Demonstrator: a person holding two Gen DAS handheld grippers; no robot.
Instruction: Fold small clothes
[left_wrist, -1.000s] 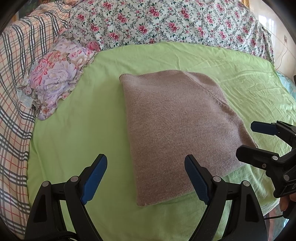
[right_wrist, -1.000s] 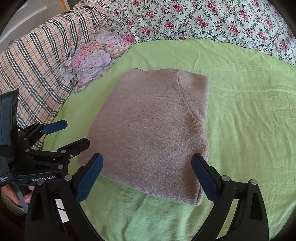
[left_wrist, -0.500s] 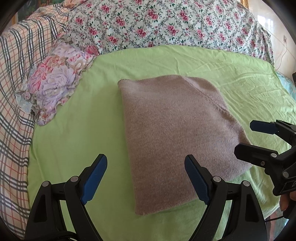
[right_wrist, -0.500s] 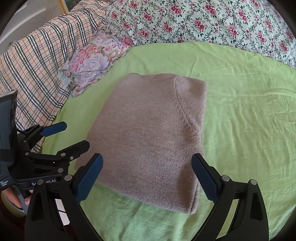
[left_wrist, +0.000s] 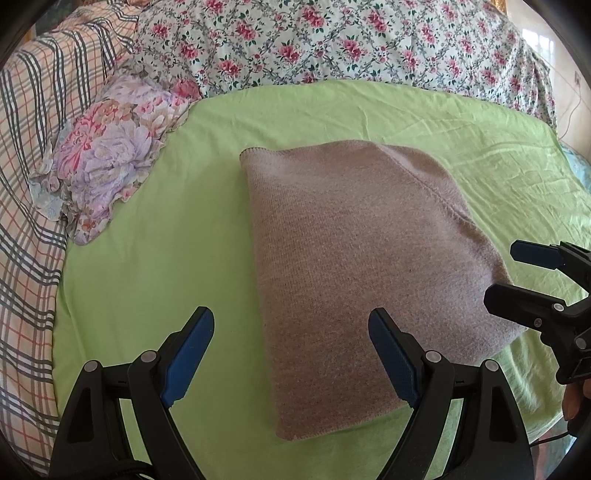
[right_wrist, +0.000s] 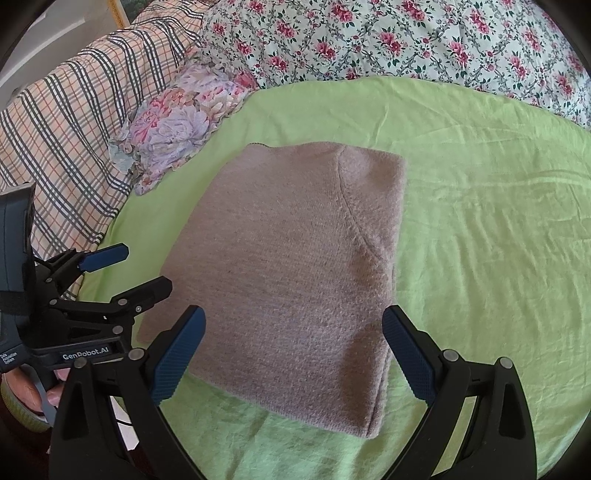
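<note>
"GenRobot.AI" reads on the left gripper; both it and the right gripper hover spread wide, empty, above the folded sweater.

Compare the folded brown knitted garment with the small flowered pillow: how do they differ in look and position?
The folded brown knitted garment is one plain colour; the small flowered pillow shows pink and lilac blooms. The garment lies flat in a neat rectangle in the middle of the green sheet; the pillow is plump, has a frilled edge, and sits at the sheet's far left corner against the checked blanket. Both rest on the bed, and no claw touches either.
</note>
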